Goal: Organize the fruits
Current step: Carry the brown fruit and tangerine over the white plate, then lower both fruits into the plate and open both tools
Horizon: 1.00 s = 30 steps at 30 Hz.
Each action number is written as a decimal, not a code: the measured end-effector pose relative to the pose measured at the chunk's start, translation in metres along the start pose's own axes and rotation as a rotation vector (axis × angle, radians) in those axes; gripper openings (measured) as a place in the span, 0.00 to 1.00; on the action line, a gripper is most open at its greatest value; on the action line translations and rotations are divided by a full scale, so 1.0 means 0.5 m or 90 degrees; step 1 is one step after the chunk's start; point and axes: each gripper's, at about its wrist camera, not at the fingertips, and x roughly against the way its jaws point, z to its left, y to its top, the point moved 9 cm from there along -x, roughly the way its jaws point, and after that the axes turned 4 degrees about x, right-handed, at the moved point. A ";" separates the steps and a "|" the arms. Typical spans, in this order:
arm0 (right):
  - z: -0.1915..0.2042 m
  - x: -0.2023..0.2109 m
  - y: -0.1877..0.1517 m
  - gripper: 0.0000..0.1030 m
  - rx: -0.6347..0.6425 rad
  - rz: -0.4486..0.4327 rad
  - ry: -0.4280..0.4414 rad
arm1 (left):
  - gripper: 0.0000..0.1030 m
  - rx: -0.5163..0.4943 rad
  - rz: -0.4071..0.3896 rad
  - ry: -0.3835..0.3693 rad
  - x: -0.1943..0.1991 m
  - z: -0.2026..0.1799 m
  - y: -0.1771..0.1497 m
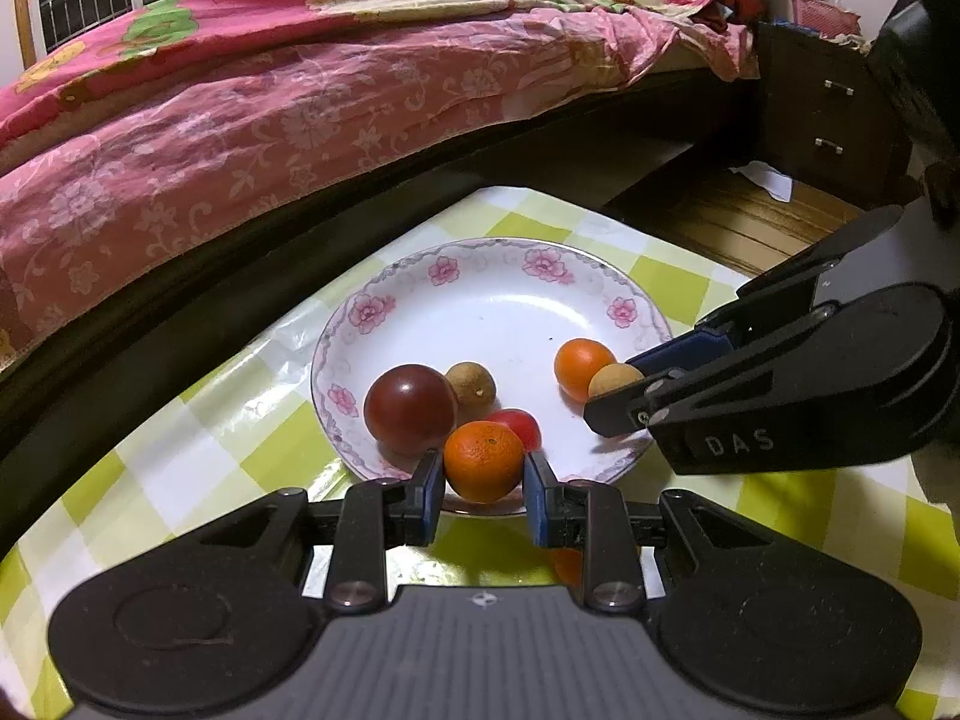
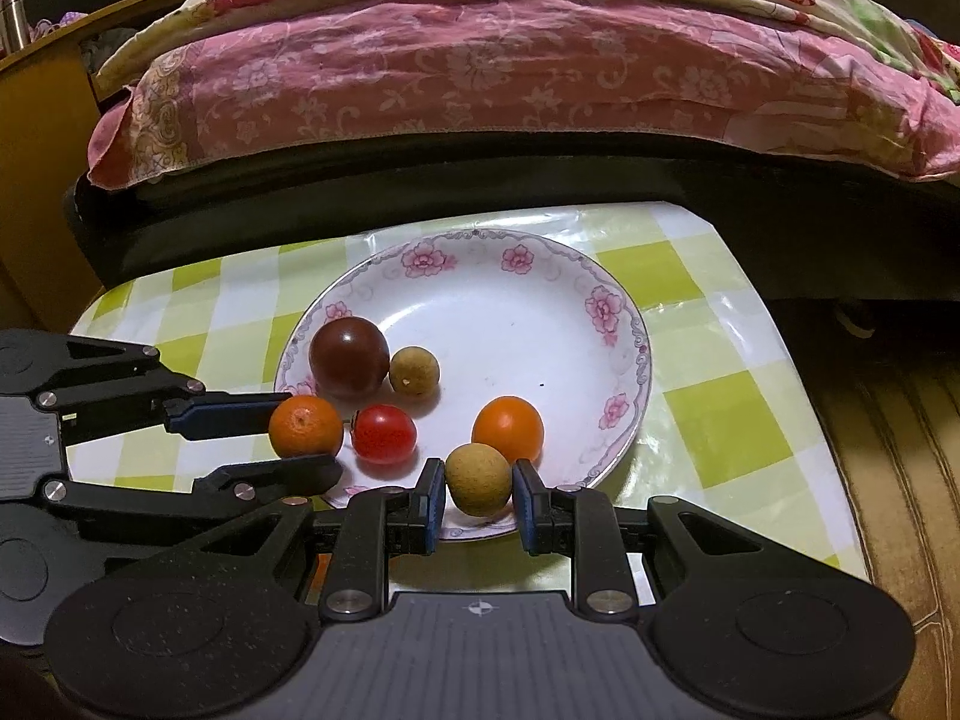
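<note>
A white plate with pink flowers (image 1: 498, 294) (image 2: 540, 312) sits on the checked tablecloth. My left gripper (image 1: 483, 468) (image 2: 300, 438) is shut on a small orange (image 1: 483, 461) (image 2: 305, 426) at the plate's near rim. My right gripper (image 2: 478, 489) (image 1: 618, 387) is shut on a tan longan (image 2: 478, 479) (image 1: 613, 381) over the plate's edge. On the plate lie a dark red tomato (image 1: 410, 410) (image 2: 348, 358), a second longan (image 1: 473, 385) (image 2: 414, 371), a red cherry tomato (image 1: 517, 425) (image 2: 384, 433) and another orange (image 1: 583, 367) (image 2: 508, 427).
A bed with a pink floral quilt (image 1: 252, 120) (image 2: 480, 60) runs close behind the table. A dark nightstand with drawers (image 1: 828, 120) stands at the right, above a wooden floor (image 1: 720, 216). The table's right edge (image 2: 798, 384) drops to the floor.
</note>
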 end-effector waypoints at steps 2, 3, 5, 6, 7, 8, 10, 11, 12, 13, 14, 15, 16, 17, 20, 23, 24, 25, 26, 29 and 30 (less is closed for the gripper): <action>0.001 -0.006 0.000 0.20 0.001 0.003 0.001 | 0.35 0.000 0.002 0.004 -0.004 0.002 0.000; 0.002 -0.011 0.001 0.20 0.001 0.005 0.001 | 0.35 0.001 0.003 0.004 -0.006 0.002 0.000; 0.005 -0.016 0.000 0.20 0.002 0.007 0.004 | 0.35 0.000 0.004 0.008 -0.008 0.003 0.000; 0.007 -0.018 -0.001 0.20 0.005 0.007 0.005 | 0.35 -0.002 0.004 0.011 -0.009 0.003 0.000; 0.009 -0.020 -0.002 0.20 0.008 0.006 0.005 | 0.35 -0.002 0.005 0.012 -0.009 0.003 0.000; 0.009 -0.022 -0.002 0.20 0.010 0.005 0.004 | 0.35 -0.002 0.007 0.013 -0.009 0.002 0.001; 0.009 -0.023 -0.002 0.20 0.009 0.004 0.002 | 0.35 -0.001 0.009 0.016 -0.010 0.001 0.001; 0.008 -0.023 -0.001 0.20 0.005 0.003 0.002 | 0.35 -0.001 0.009 0.017 -0.010 0.001 0.001; 0.006 -0.023 -0.001 0.20 0.001 0.002 0.003 | 0.35 -0.001 0.010 0.017 -0.010 0.001 0.002; 0.005 -0.024 0.000 0.20 -0.001 0.002 0.002 | 0.35 -0.002 0.010 0.018 -0.011 0.001 0.002; 0.005 -0.024 0.000 0.20 -0.001 0.002 0.001 | 0.35 -0.001 0.011 0.018 -0.011 0.001 0.003; 0.004 -0.024 0.000 0.21 -0.002 0.001 0.000 | 0.35 0.000 0.011 0.018 -0.011 0.001 0.003; 0.003 -0.024 0.000 0.21 -0.003 0.000 -0.001 | 0.36 0.000 0.013 0.018 -0.011 0.002 0.003; 0.002 -0.023 0.000 0.22 -0.005 0.000 -0.002 | 0.37 0.001 0.013 0.017 -0.012 0.001 0.004; -0.003 -0.021 0.001 0.27 -0.009 -0.004 -0.006 | 0.40 0.002 0.015 0.017 -0.012 -0.001 0.005; -0.004 -0.019 0.004 0.31 -0.013 -0.007 -0.006 | 0.41 0.000 0.016 0.020 -0.013 -0.001 0.005; -0.004 -0.018 0.004 0.31 -0.013 -0.008 -0.006 | 0.41 0.002 0.016 0.020 -0.013 -0.001 0.005; -0.003 -0.018 0.004 0.32 -0.012 -0.009 -0.007 | 0.42 0.003 0.017 0.019 -0.013 -0.001 0.005; -0.003 -0.018 0.004 0.32 -0.012 -0.009 -0.008 | 0.42 0.004 0.017 0.019 -0.013 -0.001 0.005; -0.005 -0.018 0.005 0.32 -0.015 -0.009 -0.010 | 0.45 0.008 0.019 0.016 -0.013 -0.001 0.006; -0.005 -0.017 0.005 0.34 -0.015 -0.010 -0.011 | 0.46 0.012 0.019 0.014 -0.012 0.000 0.007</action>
